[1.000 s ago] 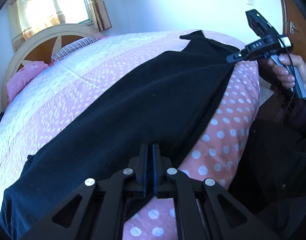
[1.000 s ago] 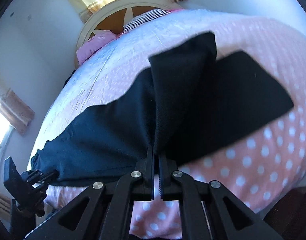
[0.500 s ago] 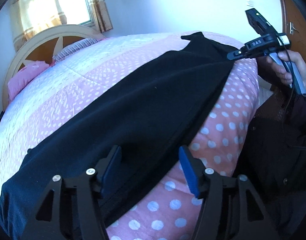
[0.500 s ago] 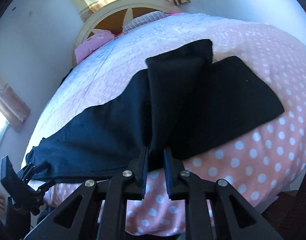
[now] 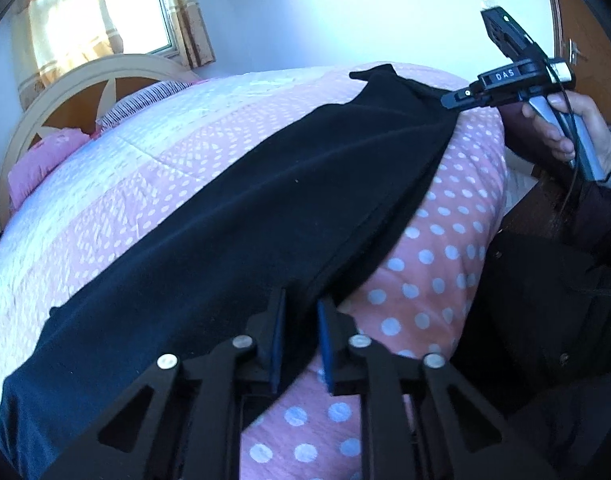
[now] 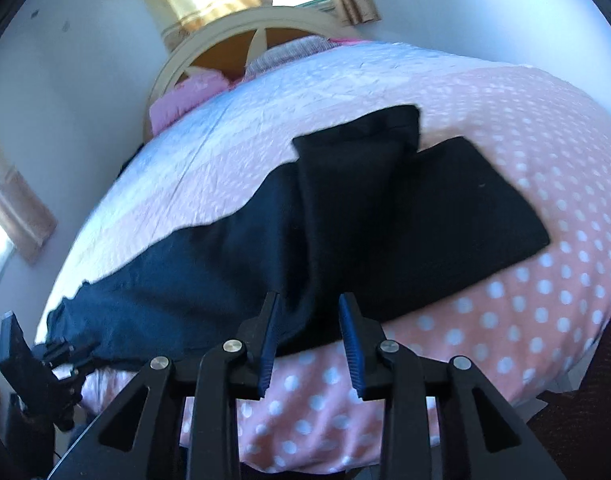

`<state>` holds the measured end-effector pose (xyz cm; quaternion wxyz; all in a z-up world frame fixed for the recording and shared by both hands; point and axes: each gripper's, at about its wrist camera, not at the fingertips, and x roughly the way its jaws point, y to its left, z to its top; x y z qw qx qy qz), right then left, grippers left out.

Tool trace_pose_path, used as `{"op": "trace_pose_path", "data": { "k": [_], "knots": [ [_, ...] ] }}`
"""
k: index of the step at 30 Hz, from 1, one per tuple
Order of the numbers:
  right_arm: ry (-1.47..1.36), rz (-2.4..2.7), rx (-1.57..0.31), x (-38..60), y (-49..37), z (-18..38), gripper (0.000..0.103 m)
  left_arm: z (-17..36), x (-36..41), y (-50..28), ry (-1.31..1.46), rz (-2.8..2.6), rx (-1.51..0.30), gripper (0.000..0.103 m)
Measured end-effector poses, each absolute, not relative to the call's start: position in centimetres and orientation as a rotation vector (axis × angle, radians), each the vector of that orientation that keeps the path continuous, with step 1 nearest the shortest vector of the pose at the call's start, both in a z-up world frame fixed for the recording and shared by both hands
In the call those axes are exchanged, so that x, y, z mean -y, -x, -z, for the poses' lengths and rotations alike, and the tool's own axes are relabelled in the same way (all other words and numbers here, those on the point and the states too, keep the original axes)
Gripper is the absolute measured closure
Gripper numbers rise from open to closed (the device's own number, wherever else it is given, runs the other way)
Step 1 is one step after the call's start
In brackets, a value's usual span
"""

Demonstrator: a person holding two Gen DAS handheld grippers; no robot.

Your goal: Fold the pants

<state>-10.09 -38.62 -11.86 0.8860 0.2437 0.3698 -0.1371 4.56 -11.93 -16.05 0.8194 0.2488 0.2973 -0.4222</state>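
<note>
My left gripper (image 5: 299, 336) and right gripper (image 6: 308, 340): both jaws spread, straddling the near edge of the pants (image 5: 265, 220). Only the right view shows the leg ends, crossed. Black pants lie flat across the dotted bedspread (image 6: 525, 320).

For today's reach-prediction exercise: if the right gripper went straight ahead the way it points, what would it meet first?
Most likely the black pants. The right gripper stands open with the pants' near edge just beyond its fingertips, lying on the bed. Depth is unclear, so it might graze the bed first.
</note>
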Motion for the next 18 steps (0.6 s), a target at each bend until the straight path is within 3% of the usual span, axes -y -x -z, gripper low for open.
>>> {"op": "trace_pose_path", "data": {
  "k": [4,5,6,14,18],
  "knots": [
    [-0.490,0.313,-0.804,38.6,9.1,12.9,0.075,15.6,12.0,-4.5,-0.525,0.901,-0.644,0.096],
    [-0.492,0.314,-0.803,38.6,9.0,12.9,0.095,15.2,11.8,-4.4,-0.517,0.902,-0.633,0.096],
    [-0.490,0.313,-0.796,38.6,9.2,12.6,0.099,15.0,11.6,-4.4,-0.508,0.909,-0.634,0.096],
    [-0.491,0.315,-0.825,38.8,9.3,13.6,0.100,16.0,11.0,-3.7,-0.516,0.938,-0.644,0.098],
    [-0.471,0.303,-0.832,38.7,9.4,12.9,0.095,15.8,10.6,-3.7,-0.495,0.932,-0.638,0.088]
  ]
}}
